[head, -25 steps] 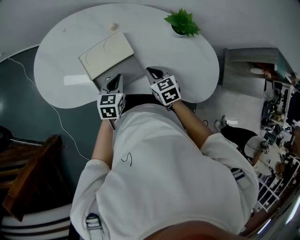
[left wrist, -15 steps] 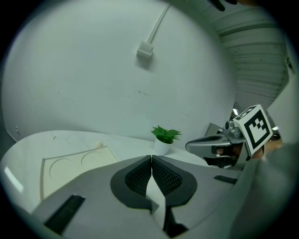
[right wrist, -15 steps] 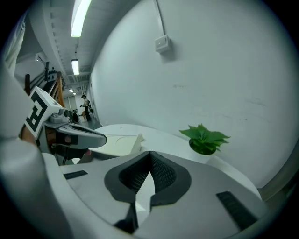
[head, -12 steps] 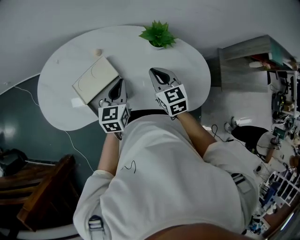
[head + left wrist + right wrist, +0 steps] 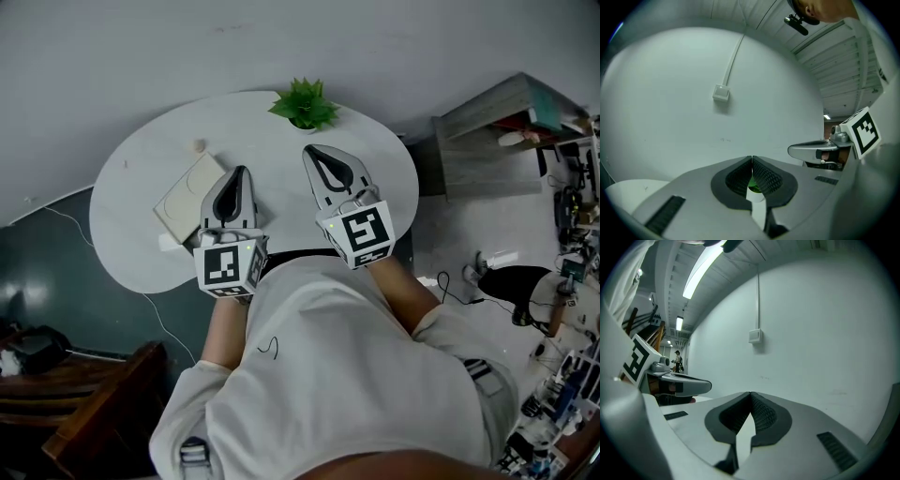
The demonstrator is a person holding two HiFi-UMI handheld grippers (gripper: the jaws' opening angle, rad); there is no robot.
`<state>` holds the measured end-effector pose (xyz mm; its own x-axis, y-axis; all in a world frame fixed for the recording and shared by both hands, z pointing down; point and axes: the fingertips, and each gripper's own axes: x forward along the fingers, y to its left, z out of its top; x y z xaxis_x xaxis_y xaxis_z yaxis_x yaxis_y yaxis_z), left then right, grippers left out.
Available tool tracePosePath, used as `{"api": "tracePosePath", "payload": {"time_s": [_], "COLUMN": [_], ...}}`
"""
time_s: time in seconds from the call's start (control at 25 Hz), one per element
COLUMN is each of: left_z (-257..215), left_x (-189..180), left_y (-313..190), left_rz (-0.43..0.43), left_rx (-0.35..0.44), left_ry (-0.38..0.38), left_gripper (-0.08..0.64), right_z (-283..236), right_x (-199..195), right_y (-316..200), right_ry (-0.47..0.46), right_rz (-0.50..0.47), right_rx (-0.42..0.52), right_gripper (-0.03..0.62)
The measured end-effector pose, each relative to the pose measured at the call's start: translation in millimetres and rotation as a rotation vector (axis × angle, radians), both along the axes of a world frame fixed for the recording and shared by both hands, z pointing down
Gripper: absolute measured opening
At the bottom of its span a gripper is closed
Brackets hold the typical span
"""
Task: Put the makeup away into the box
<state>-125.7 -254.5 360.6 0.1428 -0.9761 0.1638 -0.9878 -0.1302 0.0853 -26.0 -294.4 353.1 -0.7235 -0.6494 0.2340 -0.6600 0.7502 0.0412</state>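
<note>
- The left tongs [image 5: 236, 174] and right tongs [image 5: 315, 153] are both pinched tight with nothing in them.
- The box [image 5: 186, 201] lies slanted on the table [image 5: 375, 183], lid down, just left of the left tongs.
- So the left hand is nearer.
- A tiny tan thing [image 5: 199, 145] sits past the box; I cannot tell if it is makeup.

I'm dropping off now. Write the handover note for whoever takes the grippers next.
Left gripper: shut, empty, held above the table.
Right gripper: shut, empty, alongside it.
Box: on the table by the left gripper, lid looks closed.
Small round item: on the table just beyond the box, possibly makeup.
Done: no other loose makeup shows.
Left: check that item and box it if needed.
</note>
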Motion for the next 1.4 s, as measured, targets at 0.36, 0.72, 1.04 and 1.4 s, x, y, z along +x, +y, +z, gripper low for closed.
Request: {"api": "tracePosePath", "payload": {"time_s": [0.36,0.72,1.04,1.4], "left_z": [-34.2,-26.3,-26.9,-23.2], "left_x": [-7.8,-0.1,8.0,11.6], "left_y": [6.2,13.6,15.6,13.9], "left_rz": [-0.046,-0.050,-0.035,-0.026], "left_rx": [0.075,0.060,0.064,0.057], "left_ry": [-0.041,-0.062,-0.064,-0.067], "left_gripper": [0.020,0.020,0.020,0.020], "right_z": [-28.6,-21.8,-22.3,-18.3], "right_x": [5.4,5.2,6.8,14.5], "right_y": [2.4,8.4,10.4,7.2], "right_ry": [-0.016,0.002,0.005,0.022], "right_rz": [-0.004,-0.018,-0.012,-0.004], "right_rx": [0.067,0.051,0.036,0.054], "right_gripper": [-0.002,-0.003,-0.003,-0.003]}}
